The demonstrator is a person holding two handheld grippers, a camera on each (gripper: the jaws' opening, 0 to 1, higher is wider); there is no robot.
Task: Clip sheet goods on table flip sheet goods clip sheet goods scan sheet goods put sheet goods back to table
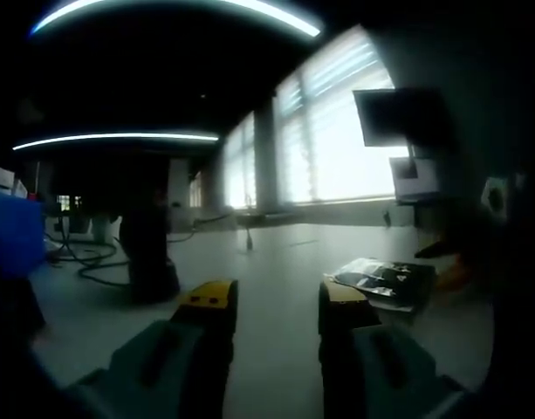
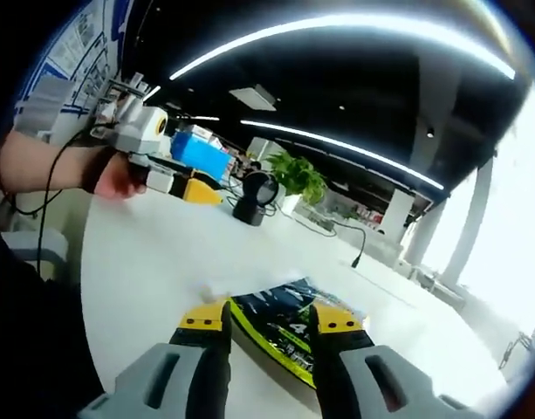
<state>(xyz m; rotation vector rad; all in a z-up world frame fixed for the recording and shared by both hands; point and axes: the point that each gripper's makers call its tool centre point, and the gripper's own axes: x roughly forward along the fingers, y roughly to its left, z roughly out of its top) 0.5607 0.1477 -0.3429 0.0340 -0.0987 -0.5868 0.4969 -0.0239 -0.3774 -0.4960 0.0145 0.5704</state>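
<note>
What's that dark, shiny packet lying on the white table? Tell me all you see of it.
The packet is flat, glossy, seemingly plastic: black with white markings and a lime-green edge. It lies on the white table, between the open jaws of the right gripper, nearer the far edge in the left gripper view.

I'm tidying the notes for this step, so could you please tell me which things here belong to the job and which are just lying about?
Job:
- packet, on the table between the open right gripper jaws
- left gripper, open
- scanner

Lying about:
- plant
- blue box
- cables
- monitor
</note>
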